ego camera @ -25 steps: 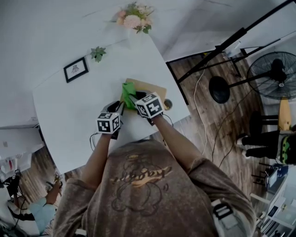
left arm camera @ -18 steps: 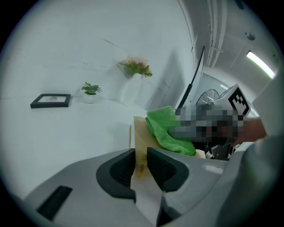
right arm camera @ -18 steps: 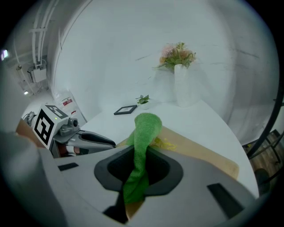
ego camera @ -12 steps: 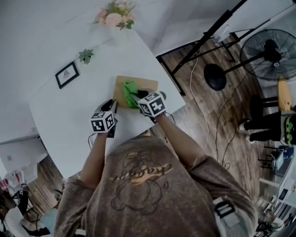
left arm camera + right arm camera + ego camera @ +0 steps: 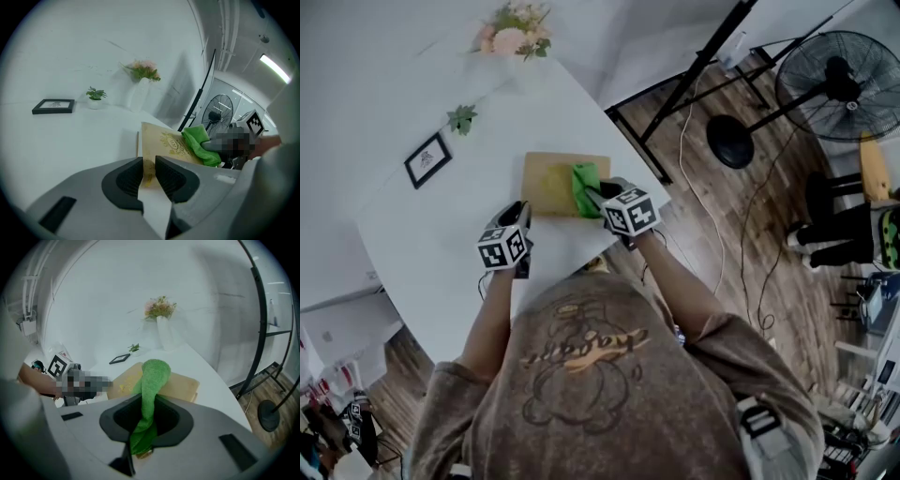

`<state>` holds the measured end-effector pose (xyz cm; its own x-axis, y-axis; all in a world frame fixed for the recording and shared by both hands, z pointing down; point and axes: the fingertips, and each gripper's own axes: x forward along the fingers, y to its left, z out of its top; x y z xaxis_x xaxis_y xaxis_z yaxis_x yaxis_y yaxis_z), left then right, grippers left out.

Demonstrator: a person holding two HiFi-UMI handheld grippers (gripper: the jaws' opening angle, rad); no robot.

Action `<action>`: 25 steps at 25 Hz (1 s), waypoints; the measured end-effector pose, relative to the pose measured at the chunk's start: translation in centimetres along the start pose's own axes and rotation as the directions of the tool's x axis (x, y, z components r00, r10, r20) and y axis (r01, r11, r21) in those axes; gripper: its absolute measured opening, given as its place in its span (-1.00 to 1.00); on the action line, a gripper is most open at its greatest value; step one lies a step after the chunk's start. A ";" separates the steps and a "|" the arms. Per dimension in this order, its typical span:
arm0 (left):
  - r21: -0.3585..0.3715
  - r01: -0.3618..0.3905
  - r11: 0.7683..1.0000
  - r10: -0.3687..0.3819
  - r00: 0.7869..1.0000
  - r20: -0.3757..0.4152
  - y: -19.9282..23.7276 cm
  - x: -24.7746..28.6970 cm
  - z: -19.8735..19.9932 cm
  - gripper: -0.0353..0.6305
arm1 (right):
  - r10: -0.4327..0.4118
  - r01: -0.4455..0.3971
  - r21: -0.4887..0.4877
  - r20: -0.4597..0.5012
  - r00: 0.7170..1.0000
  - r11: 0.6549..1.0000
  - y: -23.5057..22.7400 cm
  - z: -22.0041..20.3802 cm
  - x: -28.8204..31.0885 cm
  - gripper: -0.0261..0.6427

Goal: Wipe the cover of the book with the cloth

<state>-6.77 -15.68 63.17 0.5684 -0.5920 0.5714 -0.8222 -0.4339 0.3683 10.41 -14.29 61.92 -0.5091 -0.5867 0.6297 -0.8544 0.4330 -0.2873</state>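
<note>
A tan book (image 5: 548, 183) with a gold emblem lies flat on the white table (image 5: 441, 225). My left gripper (image 5: 521, 214) is shut on the book's near left corner; in the left gripper view the cover's edge (image 5: 161, 140) runs in between the pads (image 5: 129, 178). My right gripper (image 5: 598, 197) is shut on a green cloth (image 5: 585, 187). The cloth hangs out of the jaws onto the right part of the cover. In the right gripper view the cloth (image 5: 152, 378) rises from the jaws over the book (image 5: 180, 383).
At the back of the table stand a black picture frame (image 5: 428, 159), a small potted plant (image 5: 461, 118) and a vase of flowers (image 5: 511, 37). Past the table's right edge are a black stand base (image 5: 729, 141), cables and a floor fan (image 5: 839, 80).
My right gripper has dragged the green cloth across the cover from the book's left part to its right part. The left gripper has stayed on the book's corner.
</note>
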 end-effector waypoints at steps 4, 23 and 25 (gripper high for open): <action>0.000 0.002 1.000 -0.002 1.000 -0.001 -0.2 -0.1 0.0 -0.65 | -0.031 0.030 0.029 0.015 0.999 0.999 -1.4 -0.8 -1.7 -0.73; -0.021 0.024 0.999 -0.024 0.999 0.022 -0.2 -0.2 0.4 -0.65 | -0.161 0.157 0.099 0.032 0.986 0.983 -5.3 -2.1 -8.8 -0.74; -0.016 0.030 0.999 -0.030 0.999 0.032 -0.4 -0.5 0.7 -0.65 | -0.139 0.133 0.090 0.059 0.989 0.987 -4.4 -0.7 -8.9 -0.74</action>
<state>-6.72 -15.69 62.20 0.5931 -0.6001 0.5367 -0.8051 -0.4403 0.3973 18.78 -10.45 58.09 -0.3906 -0.6807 0.6197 -0.9206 0.2873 -0.2646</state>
